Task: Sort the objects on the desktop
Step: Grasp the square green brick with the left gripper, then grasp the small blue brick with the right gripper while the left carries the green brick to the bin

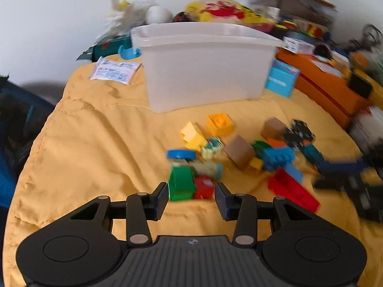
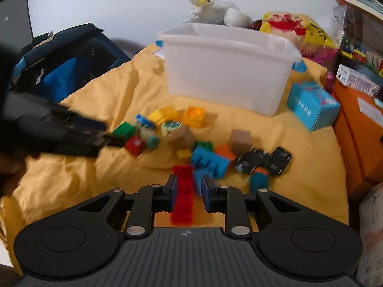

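Note:
Several toy bricks lie scattered on a yellow cloth [image 1: 95, 143] in front of a white plastic bin [image 1: 205, 67], which also shows in the right wrist view [image 2: 227, 71]. My left gripper [image 1: 191, 196] is open, its fingers either side of a green brick [image 1: 180, 186] and a red brick [image 1: 203, 187]. My right gripper [image 2: 188, 192] is open around a long red brick [image 2: 183, 196], with gaps on both sides. The left gripper also shows in the right wrist view [image 2: 105, 136], next to the green brick [image 2: 123, 130].
A blue brick [image 2: 210, 161], black wheel pieces [image 2: 263, 160], brown blocks [image 2: 241, 141] and yellow bricks [image 2: 194, 116] lie in the pile. A turquoise box [image 2: 312, 105] and an orange box [image 2: 359, 124] stand at the right. A dark bag [image 2: 59, 67] lies at the left.

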### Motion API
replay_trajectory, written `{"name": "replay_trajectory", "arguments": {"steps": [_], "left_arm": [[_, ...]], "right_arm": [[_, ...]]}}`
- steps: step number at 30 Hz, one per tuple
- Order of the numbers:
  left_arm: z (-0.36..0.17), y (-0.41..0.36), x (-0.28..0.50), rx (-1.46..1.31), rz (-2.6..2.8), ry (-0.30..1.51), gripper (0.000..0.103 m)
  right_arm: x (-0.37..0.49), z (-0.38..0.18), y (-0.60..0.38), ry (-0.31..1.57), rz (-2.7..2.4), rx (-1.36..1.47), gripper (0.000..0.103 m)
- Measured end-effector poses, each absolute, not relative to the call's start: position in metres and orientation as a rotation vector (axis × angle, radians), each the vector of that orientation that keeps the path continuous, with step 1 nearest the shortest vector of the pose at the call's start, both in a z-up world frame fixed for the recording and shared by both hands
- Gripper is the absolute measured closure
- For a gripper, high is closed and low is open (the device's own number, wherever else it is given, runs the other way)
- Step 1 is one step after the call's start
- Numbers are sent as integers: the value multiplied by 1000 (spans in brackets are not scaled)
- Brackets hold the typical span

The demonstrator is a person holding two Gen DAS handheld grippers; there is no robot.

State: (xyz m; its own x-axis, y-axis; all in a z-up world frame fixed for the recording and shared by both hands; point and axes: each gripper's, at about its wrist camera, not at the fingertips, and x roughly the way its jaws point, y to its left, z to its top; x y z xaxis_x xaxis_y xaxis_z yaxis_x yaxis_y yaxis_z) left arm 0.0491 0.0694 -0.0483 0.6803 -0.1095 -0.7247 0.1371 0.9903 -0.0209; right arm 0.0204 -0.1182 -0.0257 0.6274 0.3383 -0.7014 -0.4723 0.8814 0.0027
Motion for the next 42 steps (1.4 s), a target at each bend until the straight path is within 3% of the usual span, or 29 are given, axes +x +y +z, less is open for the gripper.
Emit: {"name": "replay_trajectory", "arguments": {"steps": [2,5,8,14,21,24,33,42], "left_arm": [[-55,68,61,36,-128,828,57],[-64,72,72,9,-135,852,74],[-58,78,67,5,-151,863,77],[-37,69,18,-136,-339,922,77],[-81,65,4,-492,-455,1087,77],[-87,68,1,-419,-380,1081,60],[-52,58,-16,-146,-363,942,59],[-55,29,-29,23,-380,932,59]], "right_arm": [[15,-25,-117,753,463,-199,78],[9,-23,-120,746,441,-195,78],[7,-22,-123,745,424,-193,78],[2,-27,-131,758,399,-185,78],[2,-36,-135,794,382,-165,78],[1,-37,-133,793,388,-178,78],[6,-35,-127,766,408,-216,78],[46,-46,-135,796,388,-207,78]]}}
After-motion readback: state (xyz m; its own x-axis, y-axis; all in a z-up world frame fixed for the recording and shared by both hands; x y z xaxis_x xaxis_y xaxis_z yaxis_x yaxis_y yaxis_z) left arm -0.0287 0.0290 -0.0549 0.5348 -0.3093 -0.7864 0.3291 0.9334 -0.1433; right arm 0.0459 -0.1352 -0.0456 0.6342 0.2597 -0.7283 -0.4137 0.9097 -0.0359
